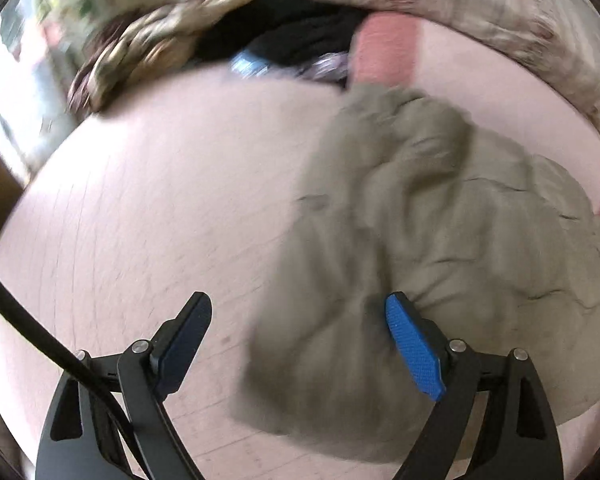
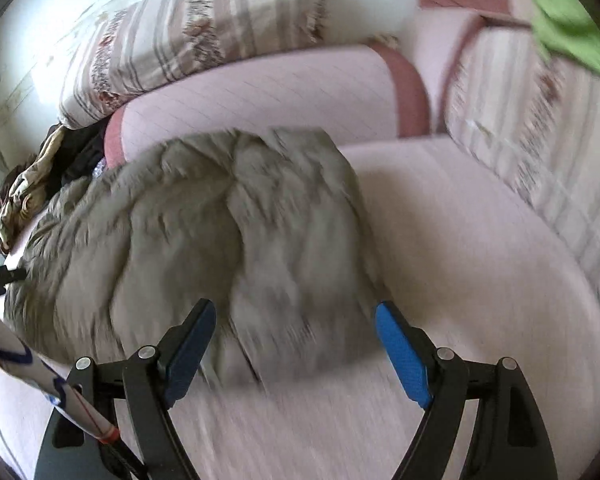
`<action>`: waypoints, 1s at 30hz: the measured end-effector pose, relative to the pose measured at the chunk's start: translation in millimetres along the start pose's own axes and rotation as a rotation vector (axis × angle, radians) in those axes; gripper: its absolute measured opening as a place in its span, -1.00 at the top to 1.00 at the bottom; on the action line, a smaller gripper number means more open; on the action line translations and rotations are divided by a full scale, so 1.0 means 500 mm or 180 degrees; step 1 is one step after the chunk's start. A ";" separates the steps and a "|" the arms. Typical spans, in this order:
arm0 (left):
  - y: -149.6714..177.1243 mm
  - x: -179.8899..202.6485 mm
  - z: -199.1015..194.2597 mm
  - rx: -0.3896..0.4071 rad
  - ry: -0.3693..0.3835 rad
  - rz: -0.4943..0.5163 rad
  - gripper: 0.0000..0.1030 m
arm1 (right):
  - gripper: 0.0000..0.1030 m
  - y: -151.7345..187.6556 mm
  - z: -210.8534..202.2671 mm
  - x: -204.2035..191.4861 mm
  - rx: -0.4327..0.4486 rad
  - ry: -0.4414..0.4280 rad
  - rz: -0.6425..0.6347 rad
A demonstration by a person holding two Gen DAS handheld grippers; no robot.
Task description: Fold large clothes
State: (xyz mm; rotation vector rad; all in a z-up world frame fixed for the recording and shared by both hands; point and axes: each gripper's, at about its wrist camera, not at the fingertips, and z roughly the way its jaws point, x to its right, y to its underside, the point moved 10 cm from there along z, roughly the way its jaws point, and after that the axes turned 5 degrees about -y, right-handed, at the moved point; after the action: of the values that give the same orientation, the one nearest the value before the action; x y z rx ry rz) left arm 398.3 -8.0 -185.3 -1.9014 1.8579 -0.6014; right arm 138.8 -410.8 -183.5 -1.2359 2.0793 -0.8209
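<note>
The olive-grey garment [image 1: 440, 240] lies crumpled in a heap on the pink bed [image 1: 140, 220], not yet spread flat. A single edge should be sought and pinched, not a bunch of layers. The left claw [image 1: 300, 344] is held wide open and empty at the heap's near edge; the right claw [image 2: 296, 344] is likewise spread, nothing gripped, angled forward over the garment's near side

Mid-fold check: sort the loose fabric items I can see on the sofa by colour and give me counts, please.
Olive-grey: 1, the crumpled olive-grey cloth garment on the pink sofa seat.
Black: 1, a black cloth heap.
Brown-and-cream patterned: 1, a bunched patterned cloth.
Bright green: 1, a green cloth on the sofa back.
Total: 4. Blur may hide smaller pieces near the black heap.
</note>
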 end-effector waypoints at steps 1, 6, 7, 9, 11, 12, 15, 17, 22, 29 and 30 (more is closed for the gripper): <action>0.003 -0.018 0.001 -0.0033 0.0051 -0.0082 -0.72 | -0.66 0.017 -0.012 0.010 -0.0001 0.0029 0.0036; 0.009 -0.059 -0.070 0.0024 0.0176 -0.0263 -0.72 | -0.66 0.082 -0.077 0.053 0.0078 0.0268 0.0123; 0.013 -0.062 -0.089 0.0057 0.0187 -0.0250 -0.72 | -0.66 0.088 -0.087 0.058 0.0098 0.0298 0.0129; 0.030 -0.074 -0.136 0.0178 0.0139 -0.0202 -0.72 | -0.66 0.107 -0.111 0.066 0.0131 0.0342 0.0159; 0.056 -0.087 -0.178 0.0287 0.0035 -0.0131 -0.72 | -0.66 0.122 -0.127 0.069 0.0139 0.0337 0.0197; 0.061 -0.094 -0.190 0.0316 -0.0004 -0.0097 -0.72 | -0.66 0.132 -0.135 0.070 0.0133 0.0333 0.0218; 0.104 -0.121 -0.235 0.0404 -0.0118 0.0008 -0.72 | -0.66 0.159 -0.155 0.070 0.0111 0.0329 0.0251; 0.130 -0.134 -0.255 0.0420 -0.0153 0.0070 -0.72 | -0.66 0.177 -0.169 0.069 0.0102 0.0311 0.0270; 0.174 -0.155 -0.276 0.0368 -0.0151 0.0098 -0.72 | -0.67 0.204 -0.205 0.068 0.0074 0.0265 0.0285; 0.164 -0.174 -0.293 0.0285 0.0068 -0.0050 -0.72 | -0.69 0.195 -0.234 0.074 0.0072 0.0200 0.0293; 0.163 -0.171 -0.291 0.0271 0.0108 -0.0067 -0.72 | -0.70 0.190 -0.234 0.077 0.0071 0.0180 0.0315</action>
State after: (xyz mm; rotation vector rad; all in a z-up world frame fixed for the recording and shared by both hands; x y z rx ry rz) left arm 246.9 76.5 -114.0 -1.8689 1.8052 -0.7122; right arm -14.4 -384.5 -185.6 -1.1003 2.1519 -0.8402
